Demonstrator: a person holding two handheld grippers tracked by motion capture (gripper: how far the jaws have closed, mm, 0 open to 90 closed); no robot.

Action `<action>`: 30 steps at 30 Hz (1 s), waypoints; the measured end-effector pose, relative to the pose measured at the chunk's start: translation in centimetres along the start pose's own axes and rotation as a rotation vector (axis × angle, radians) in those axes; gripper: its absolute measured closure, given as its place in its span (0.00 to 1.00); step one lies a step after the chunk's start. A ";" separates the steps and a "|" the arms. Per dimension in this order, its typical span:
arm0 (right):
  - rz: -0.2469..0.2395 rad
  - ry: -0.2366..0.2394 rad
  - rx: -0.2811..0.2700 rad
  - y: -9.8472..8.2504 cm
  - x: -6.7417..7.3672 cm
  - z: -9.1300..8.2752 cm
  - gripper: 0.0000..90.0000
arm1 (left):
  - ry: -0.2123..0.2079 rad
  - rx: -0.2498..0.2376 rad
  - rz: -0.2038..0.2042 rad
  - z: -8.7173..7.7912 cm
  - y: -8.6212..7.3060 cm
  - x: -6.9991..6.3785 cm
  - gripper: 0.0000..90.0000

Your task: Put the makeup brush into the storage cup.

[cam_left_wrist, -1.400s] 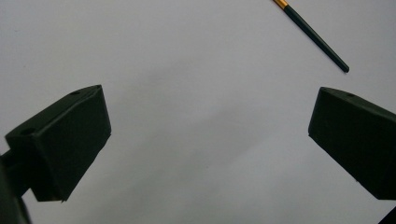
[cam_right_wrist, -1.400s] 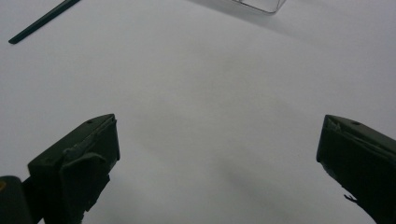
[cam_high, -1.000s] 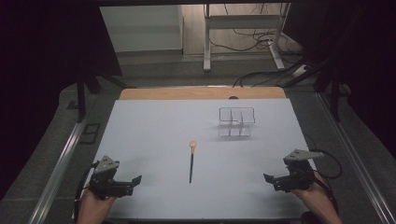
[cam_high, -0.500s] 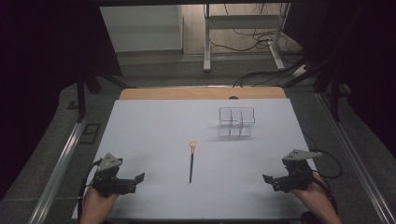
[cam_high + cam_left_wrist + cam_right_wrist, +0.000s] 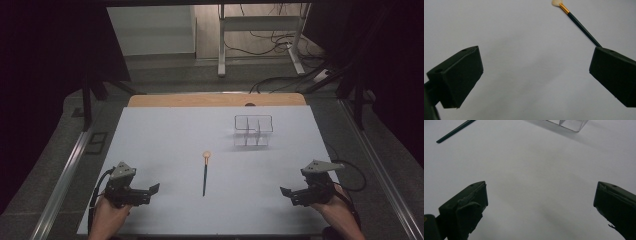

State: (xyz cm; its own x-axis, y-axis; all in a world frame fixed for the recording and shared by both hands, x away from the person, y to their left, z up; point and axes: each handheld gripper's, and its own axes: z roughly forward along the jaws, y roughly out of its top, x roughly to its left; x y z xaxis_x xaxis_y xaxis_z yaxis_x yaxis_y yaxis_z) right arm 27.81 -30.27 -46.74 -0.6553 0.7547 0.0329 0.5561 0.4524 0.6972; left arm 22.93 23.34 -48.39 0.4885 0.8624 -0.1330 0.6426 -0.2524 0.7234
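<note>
White tabletop [image 5: 165, 140] spreads before us, and nothing has begun: our left gripper [image 5: 152, 189] and right gripper [image 5: 286, 192] sit wide apart-jawed at the frame's lower corners. Between them the brush [image 5: 205, 172] lies untouched at centre, the clear organizer [image 5: 253, 130] upper right waiting.

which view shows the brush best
The high view: the whole brush lies flat on the white table, pale tip away from the person, dark handle toward them. The left gripper view gives a closer look at tip, gold band and part of the handle. The right gripper view catches just the handle end.
</note>
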 end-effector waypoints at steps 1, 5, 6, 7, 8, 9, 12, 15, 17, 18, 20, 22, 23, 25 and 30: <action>-0.001 0.000 0.001 0.0 0.0 0.0 0.00 | 0.004 0.006 0.005 0.1 0.1 -0.1 0.00; -0.002 0.002 0.002 0.0 0.0 0.1 0.00 | 0.012 0.034 0.020 0.6 0.5 -0.4 0.00; -0.003 0.001 0.003 0.0 0.0 0.1 0.00 | 0.011 0.038 0.021 0.7 0.6 -0.4 0.00; -0.004 -0.001 0.003 0.0 0.0 0.1 0.00 | 0.012 0.043 0.022 0.8 0.7 -0.5 0.00; -0.003 0.000 0.004 0.0 0.0 0.0 0.00 | 0.012 0.051 0.023 0.9 0.8 -0.6 0.00; -0.006 0.000 0.000 0.0 0.0 0.0 0.00 | 0.012 0.054 0.019 1.0 0.9 -0.7 0.00; -0.013 0.006 -0.007 0.1 0.1 0.0 0.00 | 0.011 0.061 0.015 1.1 1.1 -0.7 0.00; -0.027 0.002 -0.004 0.1 0.2 0.0 0.00 | 0.011 0.060 0.007 1.2 1.3 -0.6 0.00; -0.029 0.003 -0.003 0.1 0.2 0.0 0.00 | 0.015 0.060 0.009 1.2 1.5 -0.6 0.00; -0.029 0.003 -0.003 0.1 0.2 0.0 0.00 | 0.015 0.060 0.009 1.2 1.5 -0.6 0.00; -0.028 0.003 -0.005 0.1 0.3 0.0 0.00 | 0.018 0.060 0.014 1.3 1.6 -0.6 0.00; -0.029 0.002 -0.003 0.1 0.2 0.0 0.00 | 0.014 0.061 0.021 1.6 2.0 -0.7 0.00; -0.030 0.002 -0.003 0.1 0.2 0.0 0.00 | 0.015 0.056 0.020 1.7 2.1 -0.8 0.00; -0.030 0.002 -0.003 0.1 0.2 0.0 0.00 | 0.016 0.063 0.031 1.9 2.3 -0.8 0.00; -0.030 0.001 0.000 0.1 0.2 0.1 0.00 | 0.012 0.076 0.052 2.5 3.0 -1.0 0.00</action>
State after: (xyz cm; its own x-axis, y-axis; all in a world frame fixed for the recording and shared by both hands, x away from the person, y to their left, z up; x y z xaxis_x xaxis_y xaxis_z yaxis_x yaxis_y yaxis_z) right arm 27.75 -30.02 -46.71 -0.6724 0.7401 0.0126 0.5358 0.4748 0.6982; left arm 25.86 20.62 -47.78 0.5154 0.8524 -0.0882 0.6599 -0.3291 0.6755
